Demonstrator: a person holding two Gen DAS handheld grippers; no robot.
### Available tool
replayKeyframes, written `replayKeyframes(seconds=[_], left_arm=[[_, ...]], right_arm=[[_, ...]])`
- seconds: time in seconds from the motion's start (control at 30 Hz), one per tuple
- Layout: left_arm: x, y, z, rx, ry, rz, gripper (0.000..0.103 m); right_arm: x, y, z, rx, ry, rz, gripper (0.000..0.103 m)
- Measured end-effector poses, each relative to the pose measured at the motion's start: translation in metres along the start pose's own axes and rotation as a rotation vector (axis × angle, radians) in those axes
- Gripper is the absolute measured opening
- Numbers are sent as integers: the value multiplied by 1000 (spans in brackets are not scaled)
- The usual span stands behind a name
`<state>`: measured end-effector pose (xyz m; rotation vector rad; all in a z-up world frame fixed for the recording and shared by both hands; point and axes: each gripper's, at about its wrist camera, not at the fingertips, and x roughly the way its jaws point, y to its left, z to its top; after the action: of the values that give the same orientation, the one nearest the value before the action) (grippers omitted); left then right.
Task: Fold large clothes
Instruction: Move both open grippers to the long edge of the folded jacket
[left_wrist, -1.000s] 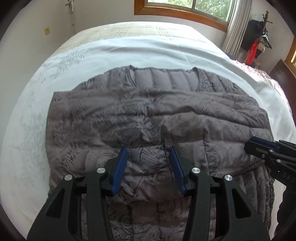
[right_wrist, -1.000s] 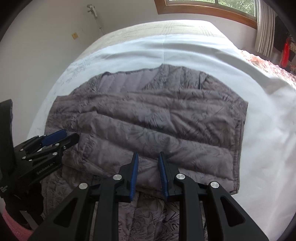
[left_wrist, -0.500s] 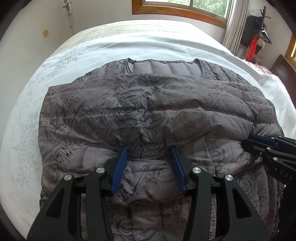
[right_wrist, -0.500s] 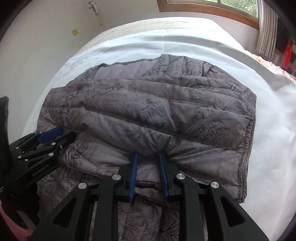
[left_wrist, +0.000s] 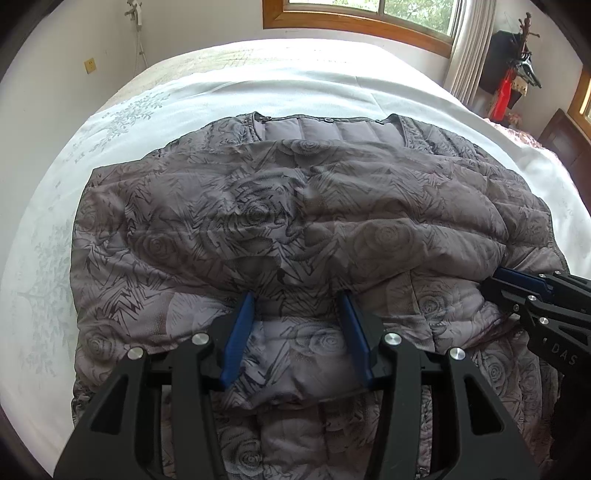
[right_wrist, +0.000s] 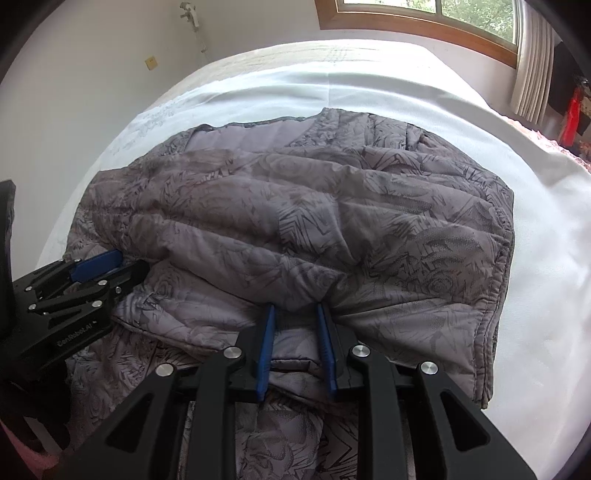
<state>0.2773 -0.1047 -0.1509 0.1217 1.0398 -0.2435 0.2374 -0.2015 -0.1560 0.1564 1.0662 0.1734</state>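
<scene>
A grey quilted jacket with a rose print (left_wrist: 280, 206) lies on the white bed sheet (left_wrist: 258, 88), collar toward the far side. Its near part is lifted in a puffy fold. My left gripper (left_wrist: 297, 306) has its blue-padded jaws closed around a thick bunch of the jacket's near edge. My right gripper (right_wrist: 295, 317) is shut on the jacket (right_wrist: 332, 221) edge further right. Each gripper shows in the other's view, the right one (left_wrist: 517, 280) at the right and the left one (right_wrist: 99, 262) at the left.
The bed's white sheet surrounds the jacket on the far, left and right sides (right_wrist: 535, 258). A window with a wooden frame (left_wrist: 354, 18) and a curtain (left_wrist: 469, 55) are behind. A coat stand with red clothing (left_wrist: 506, 92) is at the far right.
Both grippers have moved forward toward the collar, carrying the jacket's near edge over the body. The jacket fills more of both views and the fold has bulged higher.
</scene>
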Motion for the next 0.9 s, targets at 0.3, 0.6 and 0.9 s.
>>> replayKeyframes(seconds=[0.3, 0.6, 0.9], left_arm=[[-36, 10, -2, -7, 4, -12, 58], [-120, 28, -38, 14, -55, 38, 75], [-177, 51, -98, -13, -38, 75, 81]], right_arm=[[-35, 0, -2, 30, -8, 93, 45], [-104, 12, -49, -8, -41, 138, 65], [-161, 17, -118, -1, -37, 131, 74]])
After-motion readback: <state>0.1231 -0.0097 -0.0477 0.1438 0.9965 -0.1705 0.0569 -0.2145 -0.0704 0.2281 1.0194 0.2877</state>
